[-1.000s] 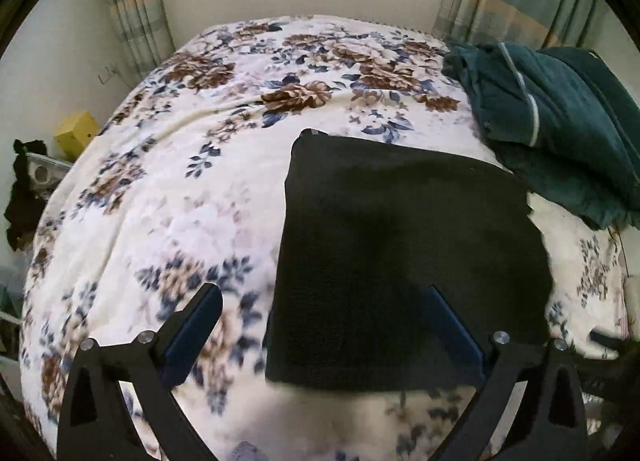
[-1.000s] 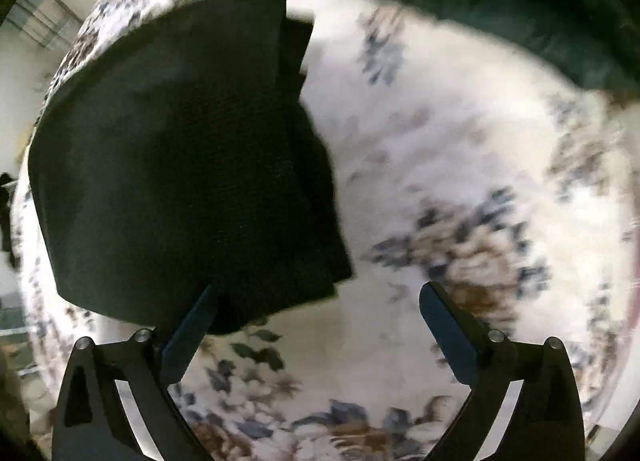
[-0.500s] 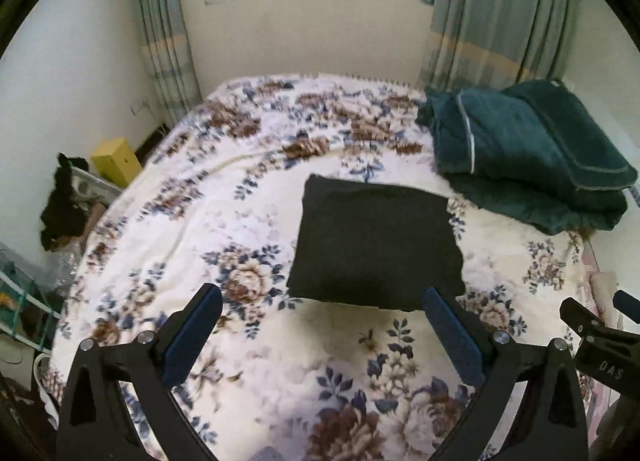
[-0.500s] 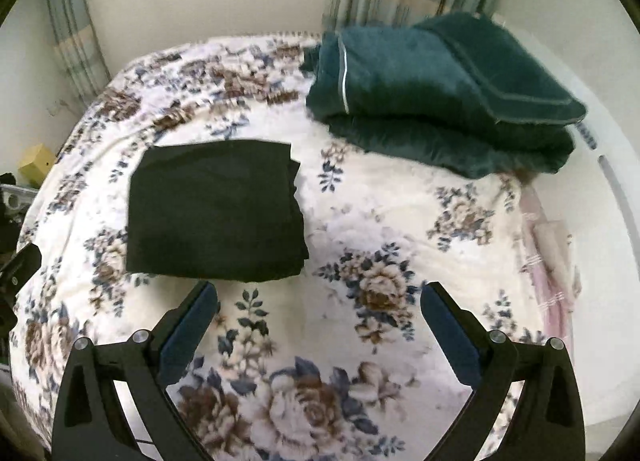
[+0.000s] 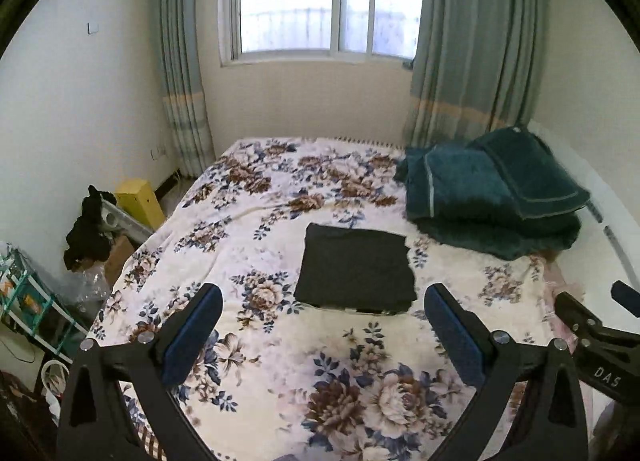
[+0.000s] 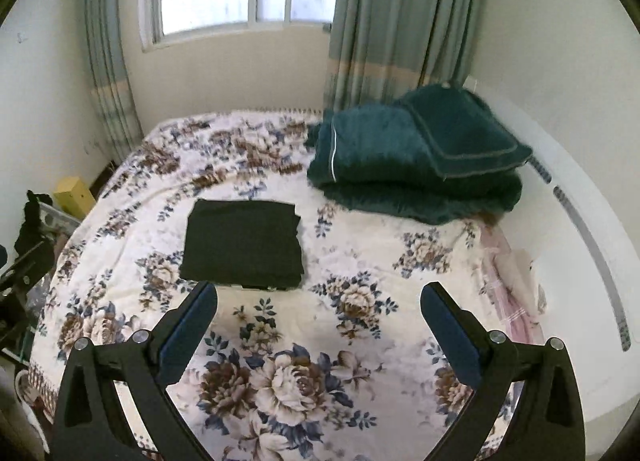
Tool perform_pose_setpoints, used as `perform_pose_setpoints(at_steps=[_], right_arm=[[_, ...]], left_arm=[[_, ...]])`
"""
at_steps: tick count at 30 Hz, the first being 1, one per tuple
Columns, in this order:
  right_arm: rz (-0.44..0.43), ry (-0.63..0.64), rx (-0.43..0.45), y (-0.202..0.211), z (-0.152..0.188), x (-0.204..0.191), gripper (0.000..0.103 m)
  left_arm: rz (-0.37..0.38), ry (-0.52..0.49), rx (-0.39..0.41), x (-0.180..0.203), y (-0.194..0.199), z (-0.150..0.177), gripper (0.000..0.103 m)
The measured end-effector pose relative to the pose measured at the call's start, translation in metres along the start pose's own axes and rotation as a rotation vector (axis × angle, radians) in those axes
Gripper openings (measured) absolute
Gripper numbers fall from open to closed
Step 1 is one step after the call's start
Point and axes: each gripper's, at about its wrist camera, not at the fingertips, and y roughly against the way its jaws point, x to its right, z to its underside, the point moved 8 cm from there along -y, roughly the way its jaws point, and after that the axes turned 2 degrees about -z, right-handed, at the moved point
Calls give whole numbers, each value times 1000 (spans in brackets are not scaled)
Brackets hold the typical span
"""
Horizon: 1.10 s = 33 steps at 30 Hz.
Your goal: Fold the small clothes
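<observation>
A bed point(image 5: 280, 361) with a floral cover fills the space ahead of both tools and runs away from them to the wall under a window point(image 5: 332, 1) flanked by grey-green curtains point(image 5: 472, 41). Ahead and to the right of each tool, at the far right corner of the bed, sits a stack of folded dark teal blankets point(image 5: 492, 197), one on top of another. The dark folded garment point(image 5: 354, 269) lies flat on the bed as a neat rectangle, well apart from the blankets; from the left tool point(image 5: 322, 331) it is straight ahead, just beyond the fingertips, and from the right tool point(image 6: 320, 329) it is ahead and to the left, its near edge close to the left fingertip. A thin lighter layer shows under its near edge. Both tools hang above the bed with their blue-padded fingers point(image 6: 188, 335) spread wide and nothing between them. The right tool's black frame shows at the right edge of the left wrist view. Off to the left of the bed stand a yellow box point(image 5: 140, 201) and a black bundle point(image 5: 86, 233) on floor clutter.
</observation>
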Motion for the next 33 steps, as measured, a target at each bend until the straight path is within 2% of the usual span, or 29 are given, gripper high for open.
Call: perform_pose_setpoints(at_steps=[8,15,24,33], right_arm=[[-35,-7,104,105,2,13,103],[-48,14,167,155,-4,20,103],[-103,8,162,167,-2,23,103],[-98,24,187,165,-6,24,103]], left_arm=[[3,-9,80,6,76,0,103],[-13,-6,127,7,109,0,103],[-31,1,145,8,121,3,103],[-57,-9,160,12,126,4,103]])
